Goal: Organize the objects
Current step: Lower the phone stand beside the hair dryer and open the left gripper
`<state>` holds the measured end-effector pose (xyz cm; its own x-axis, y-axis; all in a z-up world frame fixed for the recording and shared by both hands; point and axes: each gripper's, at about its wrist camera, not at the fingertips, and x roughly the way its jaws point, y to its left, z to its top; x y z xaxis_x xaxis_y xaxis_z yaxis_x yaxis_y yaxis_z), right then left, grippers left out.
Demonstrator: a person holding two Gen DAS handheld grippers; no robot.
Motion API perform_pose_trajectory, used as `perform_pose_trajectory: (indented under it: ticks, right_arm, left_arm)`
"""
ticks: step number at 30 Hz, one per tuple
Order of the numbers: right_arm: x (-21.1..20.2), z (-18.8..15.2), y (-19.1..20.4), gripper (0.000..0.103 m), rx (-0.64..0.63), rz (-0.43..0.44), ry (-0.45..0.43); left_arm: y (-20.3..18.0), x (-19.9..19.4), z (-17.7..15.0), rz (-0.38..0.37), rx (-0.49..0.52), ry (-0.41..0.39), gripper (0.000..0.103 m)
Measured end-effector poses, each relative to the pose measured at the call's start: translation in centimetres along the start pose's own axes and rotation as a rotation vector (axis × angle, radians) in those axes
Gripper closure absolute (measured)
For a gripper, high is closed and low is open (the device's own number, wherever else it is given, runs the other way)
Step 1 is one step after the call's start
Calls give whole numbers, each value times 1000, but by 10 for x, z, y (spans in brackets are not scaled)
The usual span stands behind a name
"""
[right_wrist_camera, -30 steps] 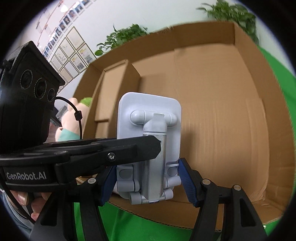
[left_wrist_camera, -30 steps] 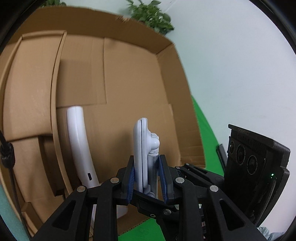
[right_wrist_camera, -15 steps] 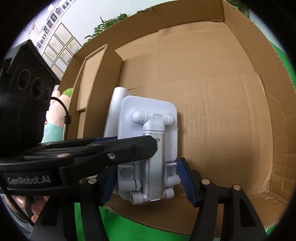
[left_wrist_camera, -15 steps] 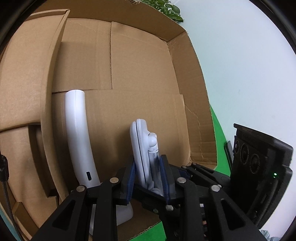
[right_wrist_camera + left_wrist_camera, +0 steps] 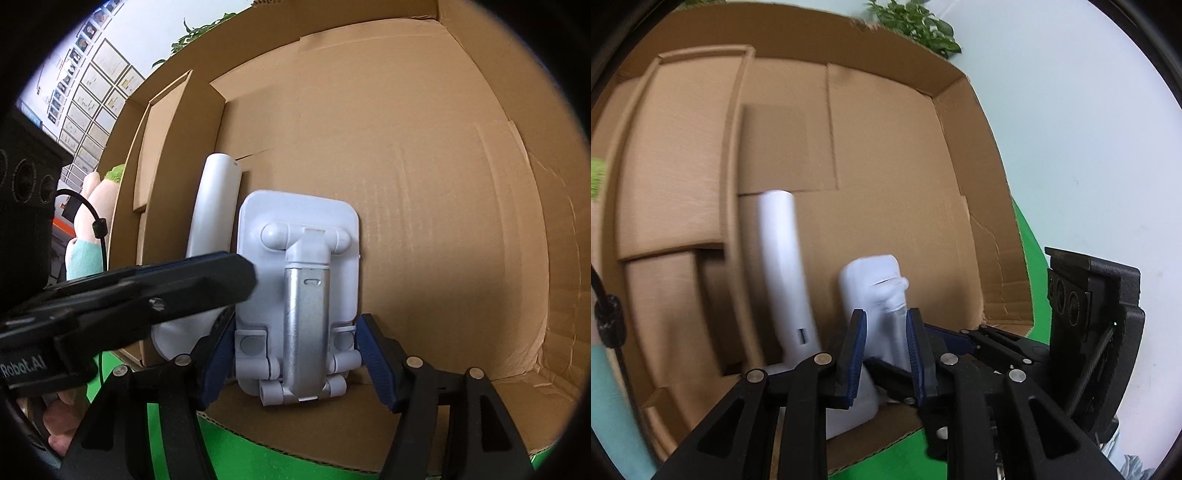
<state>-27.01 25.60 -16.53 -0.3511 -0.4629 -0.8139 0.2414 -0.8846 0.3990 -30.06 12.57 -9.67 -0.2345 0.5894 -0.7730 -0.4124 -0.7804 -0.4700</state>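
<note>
A white folding phone stand (image 5: 299, 295) with a silver arm stands upright inside a brown cardboard box (image 5: 424, 155). My right gripper (image 5: 295, 354) brackets its lower sides, jaws slightly apart from it. My left gripper (image 5: 884, 350) reaches in from the left; its jaws sit around the stand (image 5: 875, 291) with a gap showing. A curved white device (image 5: 216, 206) leans on the box divider just left of the stand; it also shows in the left wrist view (image 5: 783, 266).
A cardboard divider (image 5: 733, 184) splits the box on the left. A plush toy (image 5: 92, 206) sits outside the box at the left. Green cloth (image 5: 236, 450) covers the table. A plant (image 5: 916, 27) stands behind the box.
Both grippers carried the stand deeper into the box and set it down beside the white device. Both pairs of jaws have widened off the stand.
</note>
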Motion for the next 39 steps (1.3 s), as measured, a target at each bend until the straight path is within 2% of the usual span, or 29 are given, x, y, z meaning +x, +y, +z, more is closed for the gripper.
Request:
perform_pose_trajectory:
  ticks: [4,6,8,11,15,19,20,21,22,23,24,25,26,27,28,30,34,37,38,39]
  right_arm:
    - [-8,-5,-1,36,-7,14,-23]
    - [-7,-8,-1,39,-22,-10,-23]
    - [-3,-12,1,51,-40,-65,-23]
    - [-1,-16,-2,59,-41,-97,-27]
    - [0,-12,-6,59,-55,-112,-25]
    - [-6,-16,-12,59,-47,-120,-44]
    - [-14,-19,-12,53,-49,-146,-79]
    - [-22,-22,-13,46,-48,-164,-110]
    - [-30,-26,-13,25,-47,-177,-145]
    - [-43,-26,-13,14,-54,-185,-197]
    - [-47,-25,-4,14,-68,-190,-217]
    - [-53,-30,-2,11,-88,-195,-230]
    - [-60,-40,2,4,-113,-195,-243]
    - [-63,-41,-3,0,-133,-193,-256]
    - [-58,-41,5,1,-159,-202,-266]
    - [-57,-41,29,1,-194,-228,-299]
    - [-79,-51,33,1,-194,-216,-393]
    - [-94,-55,47,1,-200,-223,-446]
    - [-101,-62,52,3,-208,-232,-460]
    - [-105,-67,56,9,-215,-240,-468]
  left_arm:
    - [1,-20,-5,26,18,-32,82]
    - [2,-25,-7,37,22,-43,82]
    - [4,-29,-9,39,16,-54,82]
    - [5,-32,-14,73,24,-76,82]
    - [8,-35,-20,99,29,-99,82]
    - [1,-51,-28,178,73,-176,81]
    - [-3,-59,-32,216,96,-208,75]
    - [-6,-64,-35,247,110,-235,62]
    - [-10,-72,-39,282,122,-272,54]
    - [-15,-82,-46,325,133,-328,39]
    - [-19,-90,-51,352,140,-372,23]
    - [-23,-98,-57,375,144,-418,16]
    - [-27,-107,-65,402,143,-465,2]
    - [-30,-114,-72,428,139,-496,0]
    - [-32,-117,-77,453,137,-517,0]
    - [-34,-119,-86,503,132,-510,0]
    - [-34,-122,-105,607,107,-539,0]
    - [-33,-125,-118,647,123,-548,1]
    - [-34,-125,-122,658,135,-545,3]
    - [-35,-125,-125,666,143,-543,16]
